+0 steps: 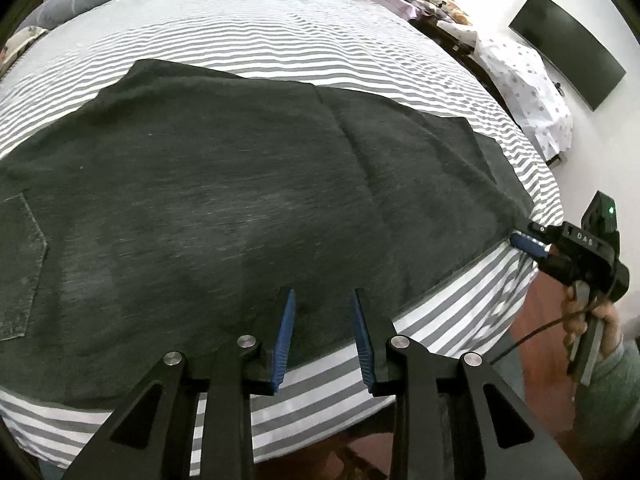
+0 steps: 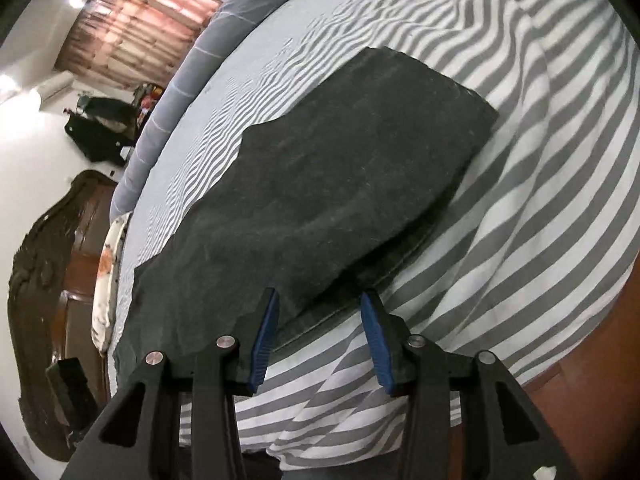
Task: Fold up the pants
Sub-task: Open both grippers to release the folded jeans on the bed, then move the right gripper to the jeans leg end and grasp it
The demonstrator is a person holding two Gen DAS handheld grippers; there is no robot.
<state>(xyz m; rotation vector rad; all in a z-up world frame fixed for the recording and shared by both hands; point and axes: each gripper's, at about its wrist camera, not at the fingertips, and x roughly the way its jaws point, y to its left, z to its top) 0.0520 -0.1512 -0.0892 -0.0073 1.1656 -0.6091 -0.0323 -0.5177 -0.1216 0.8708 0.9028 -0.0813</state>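
The dark charcoal denim pants (image 1: 224, 184) are lying doubled leg-over-leg on the grey-and-white striped bedsheet (image 1: 280, 40), the lengthwise fold seemingly done, while left gripper (image 1: 323, 300) and right gripper (image 2: 318, 304) are hovering with jaws apart, empty, crosswise folds remaining.

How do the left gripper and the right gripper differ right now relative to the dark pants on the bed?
The left gripper hovers over the middle of the near edge of the dark grey denim pants; the right gripper sits at the pants' end corner.

The left gripper has only flat cloth beneath it; the right gripper has the layered corner edge between its blue pads, not pressed.

Shared: both are open, angled down, holding nothing, over the grey-and-white striped bedsheet.
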